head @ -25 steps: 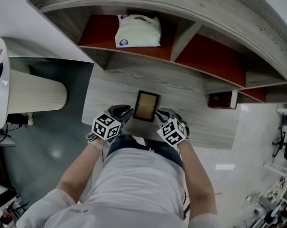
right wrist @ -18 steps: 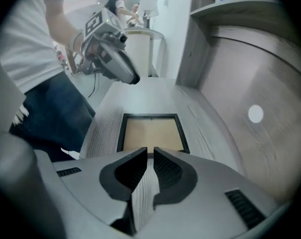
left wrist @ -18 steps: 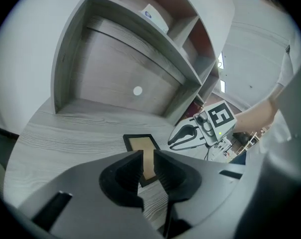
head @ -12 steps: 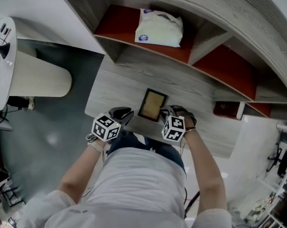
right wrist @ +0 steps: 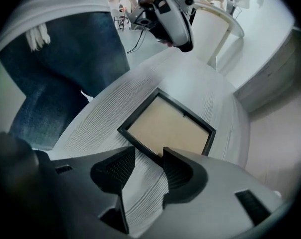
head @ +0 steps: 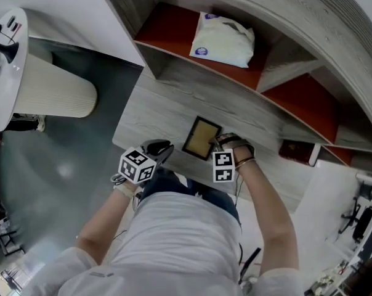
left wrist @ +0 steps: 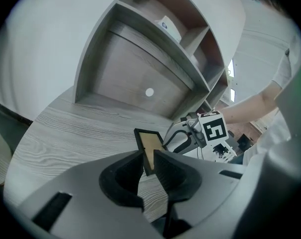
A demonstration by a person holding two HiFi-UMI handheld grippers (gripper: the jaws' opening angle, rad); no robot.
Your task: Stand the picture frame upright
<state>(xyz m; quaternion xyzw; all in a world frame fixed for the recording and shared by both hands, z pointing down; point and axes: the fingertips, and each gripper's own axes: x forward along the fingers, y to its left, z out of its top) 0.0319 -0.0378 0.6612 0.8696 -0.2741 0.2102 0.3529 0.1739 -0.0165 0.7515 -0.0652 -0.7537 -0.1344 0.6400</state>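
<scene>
The black picture frame (head: 202, 138) with a tan panel (right wrist: 168, 126) lies low on the grey wooden table (head: 167, 97), near its front edge. Whether it rests fully flat I cannot tell; in the left gripper view the frame (left wrist: 149, 148) looks tilted. My right gripper (head: 220, 142) is at the frame's near right side. Its jaws are opening, and the frame's near edge runs between them (right wrist: 149, 153) without being pressed. My left gripper (head: 166, 147) waits a little left of the frame, jaws a narrow gap apart (left wrist: 148, 156), holding nothing.
A curved shelf unit with red back panels rises behind the table, with a white bag (head: 223, 40) in one bay. A dark red box (head: 297, 152) sits at the right under the shelf. A round white side table (head: 7, 60) stands to the left.
My right gripper has moved in toward the frame's right side and its jaws have spread apart. The head view has shifted. The left gripper stays where it was.
</scene>
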